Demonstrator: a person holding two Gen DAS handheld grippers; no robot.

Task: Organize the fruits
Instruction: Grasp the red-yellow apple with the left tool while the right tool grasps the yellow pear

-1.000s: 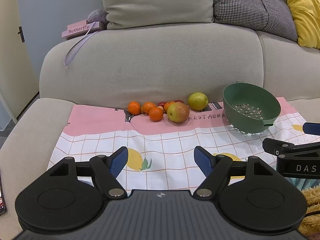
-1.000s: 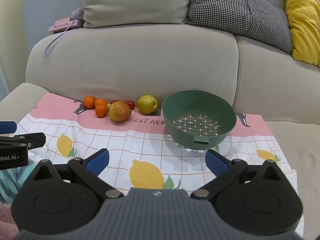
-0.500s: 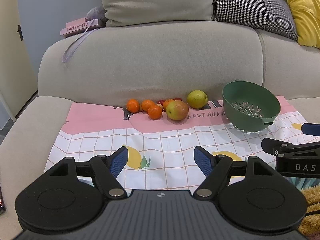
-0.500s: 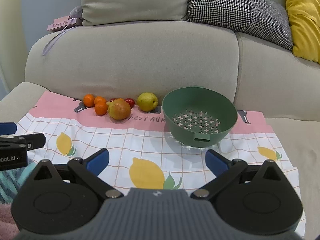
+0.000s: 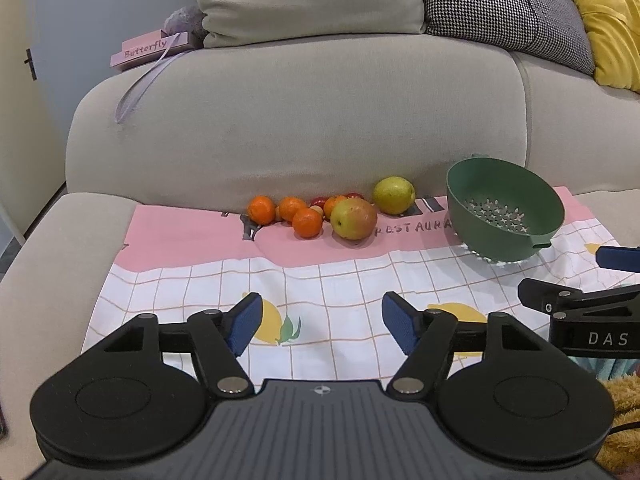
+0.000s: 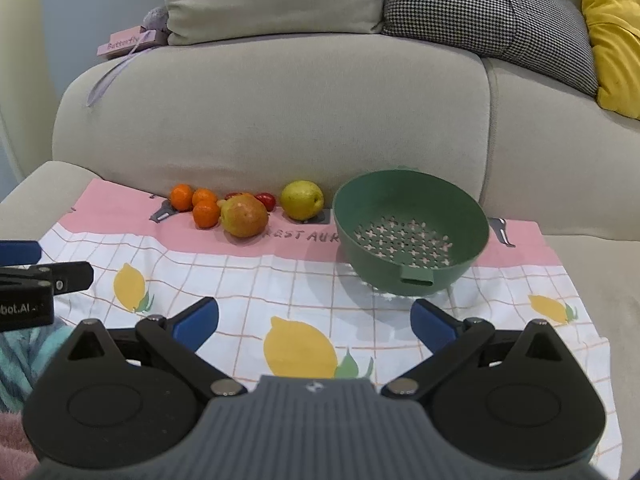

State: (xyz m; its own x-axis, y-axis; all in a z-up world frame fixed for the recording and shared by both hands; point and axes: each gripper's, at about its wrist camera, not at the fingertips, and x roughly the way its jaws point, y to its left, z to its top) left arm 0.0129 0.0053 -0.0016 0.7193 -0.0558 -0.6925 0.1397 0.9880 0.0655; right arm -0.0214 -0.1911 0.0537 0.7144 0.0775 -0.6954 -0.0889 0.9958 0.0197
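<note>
Fruit lies in a row against the sofa back on a lemon-print cloth [image 5: 320,280]: several small oranges [image 5: 307,222], a red-yellow apple [image 5: 353,218], a yellow-green pear [image 5: 393,195] and small red fruits [image 6: 265,200]. An empty green colander [image 5: 505,216] stands to their right, also in the right wrist view [image 6: 410,236]. My left gripper [image 5: 322,326] is open and empty, low over the cloth, well short of the fruit. My right gripper [image 6: 314,322] is open and empty, in front of the colander.
The grey sofa back [image 5: 296,120] rises just behind the fruit. Grey [image 5: 308,0], houndstooth [image 5: 500,12] and yellow [image 5: 608,24] cushions sit on top. A pink "Butterfly" box [image 5: 148,50] rests on the left shoulder. A teal fabric [image 6: 24,352] lies at the near left.
Both grippers have drifted a little; the fruit and colander sit slightly differently in view. Both grippers stay open and empty. Nothing on the cloth has moved.
</note>
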